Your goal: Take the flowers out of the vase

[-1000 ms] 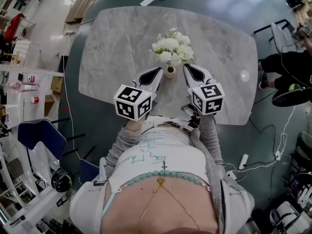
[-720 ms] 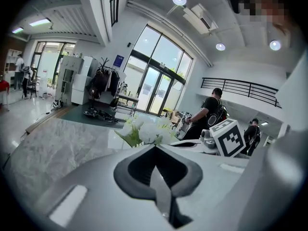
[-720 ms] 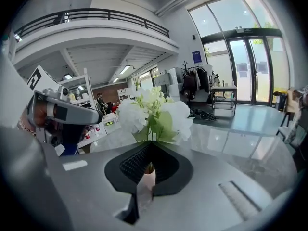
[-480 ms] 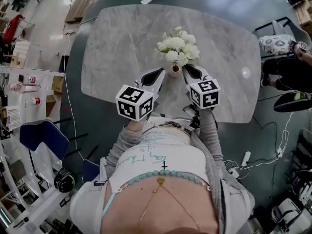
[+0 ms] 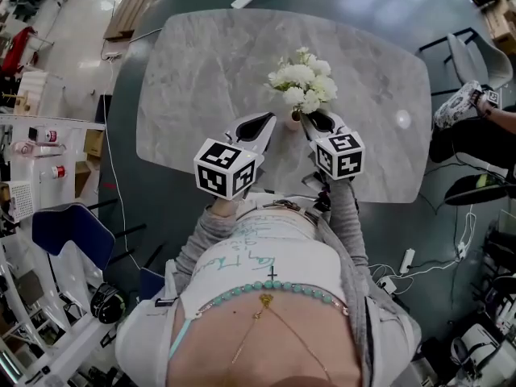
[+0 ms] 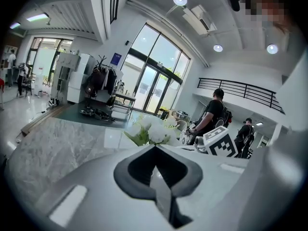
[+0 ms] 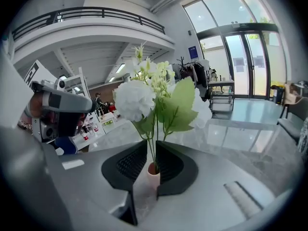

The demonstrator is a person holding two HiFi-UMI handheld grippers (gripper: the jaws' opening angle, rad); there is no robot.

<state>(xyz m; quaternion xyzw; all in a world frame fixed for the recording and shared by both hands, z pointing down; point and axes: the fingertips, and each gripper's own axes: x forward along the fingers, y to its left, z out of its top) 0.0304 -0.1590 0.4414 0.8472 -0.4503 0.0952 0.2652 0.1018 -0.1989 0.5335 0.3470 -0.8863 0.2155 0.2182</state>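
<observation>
**Right gripper (image 7: 151,142) closing in on the vase (image 7: 153,177), flowers (image 7: 137,100) still waiting to be lifted**

Since the earlier frame, the right gripper is sitting lower and further in. It was beside the small white vase a second ago, and now its tip is covering most of the vase in the head view. Its jaws have just been opening. They are standing slightly apart, with the vase mouth and the green stems rising in the narrow gap between the dark pads. No pad appears to be pressing on the stems yet, so this looks like an approach and not a hold.

The left gripper (image 6: 155,147) is resting just to the left of the vase, with its jaws together and nothing between them. It is not touching the vase as far as the head view shows.

The bouquet of white blooms and green leaves is standing upright in the vase, which is sitting on the grey marble table (image 5: 201,71) near the person's side.

As for progress, the task is only beginning. The reach to the stems seems done. Closing on the stems, drawing them up out of the neck and setting them down are all still to come. The light vase may be needing a steadying hold from the left gripper during the pull.
</observation>
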